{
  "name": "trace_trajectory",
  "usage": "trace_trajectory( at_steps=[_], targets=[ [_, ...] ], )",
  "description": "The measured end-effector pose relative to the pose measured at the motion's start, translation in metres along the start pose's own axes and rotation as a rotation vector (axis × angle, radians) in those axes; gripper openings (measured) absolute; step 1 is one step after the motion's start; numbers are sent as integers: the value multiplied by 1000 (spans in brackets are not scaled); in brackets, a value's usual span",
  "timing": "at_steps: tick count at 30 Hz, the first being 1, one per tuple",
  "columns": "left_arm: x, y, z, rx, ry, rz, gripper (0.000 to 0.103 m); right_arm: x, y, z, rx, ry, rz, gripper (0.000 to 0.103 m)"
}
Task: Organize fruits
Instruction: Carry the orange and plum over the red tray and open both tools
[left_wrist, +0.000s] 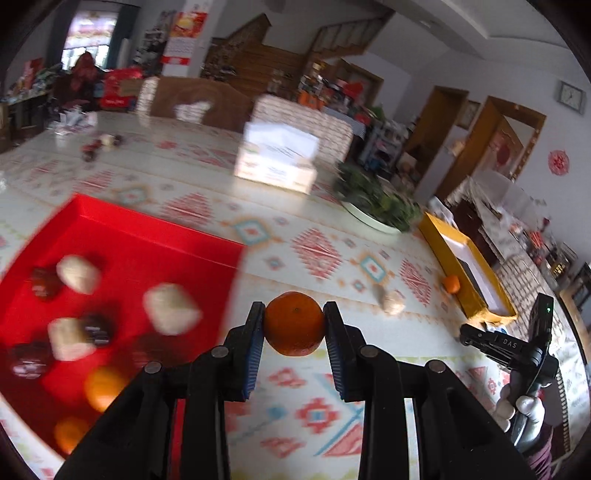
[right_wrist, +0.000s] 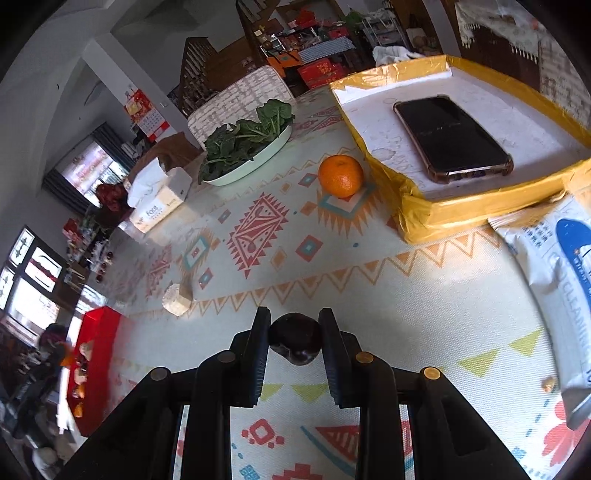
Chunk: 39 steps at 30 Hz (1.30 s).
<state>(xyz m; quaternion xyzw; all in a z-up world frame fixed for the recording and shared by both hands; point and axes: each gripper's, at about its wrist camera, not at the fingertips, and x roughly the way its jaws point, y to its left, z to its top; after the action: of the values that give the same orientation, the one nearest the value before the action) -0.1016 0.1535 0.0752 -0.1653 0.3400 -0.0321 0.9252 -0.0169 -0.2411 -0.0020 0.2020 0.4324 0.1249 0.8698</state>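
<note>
My left gripper (left_wrist: 294, 325) is shut on an orange mandarin (left_wrist: 294, 323), held above the patterned tablecloth just right of the red tray (left_wrist: 155, 236). The tray holds two mandarins (left_wrist: 103, 387), several pale lumps (left_wrist: 171, 308) and several dark round fruits (left_wrist: 98, 328). My right gripper (right_wrist: 294, 338) is shut on a dark round fruit (right_wrist: 295, 338) above the cloth. Another mandarin (right_wrist: 340, 175) lies on the cloth beside the yellow box (right_wrist: 436, 210). A pale lump (right_wrist: 177, 297) lies on the cloth to the left. The red tray shows far left in the right wrist view (right_wrist: 99, 354).
The yellow box holds a phone (right_wrist: 452, 138). A white dish of leafy greens (right_wrist: 245, 147) and a tissue box (right_wrist: 159, 199) stand farther back. A wipes packet (right_wrist: 565, 280) lies at the right. The right gripper appears in the left wrist view (left_wrist: 517, 350).
</note>
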Motion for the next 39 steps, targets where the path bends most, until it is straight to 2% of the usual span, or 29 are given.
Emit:
trace_trajectory(
  at_steps=[4, 12, 20, 24, 30, 34, 36, 39],
  targets=[
    [-27, 36, 5, -36, -49, 58, 31, -6, 21, -3, -21, 11, 21, 30],
    [-55, 122, 1, -211, -86, 138, 31, -2, 132, -8, -196, 65, 124, 30],
    [-62, 164, -7, -264, -78, 167, 31, 44, 259, -47, -359, 222, 268, 30],
    [-62, 180, -9, -277, -75, 173, 31, 69, 313, -70, -440, 280, 290, 30],
    [-58, 194, -8, -294, -70, 164, 31, 106, 366, -88, -507, 333, 284, 30],
    [-54, 203, -8, -312, -56, 162, 32, 122, 384, -92, -518, 350, 277, 30],
    [-53, 206, -8, -321, -55, 153, 36, 126, 388, -95, -527, 351, 276, 31],
    [-54, 207, -8, -324, -59, 144, 47, 130, 395, -98, -534, 342, 265, 31]
  ],
)
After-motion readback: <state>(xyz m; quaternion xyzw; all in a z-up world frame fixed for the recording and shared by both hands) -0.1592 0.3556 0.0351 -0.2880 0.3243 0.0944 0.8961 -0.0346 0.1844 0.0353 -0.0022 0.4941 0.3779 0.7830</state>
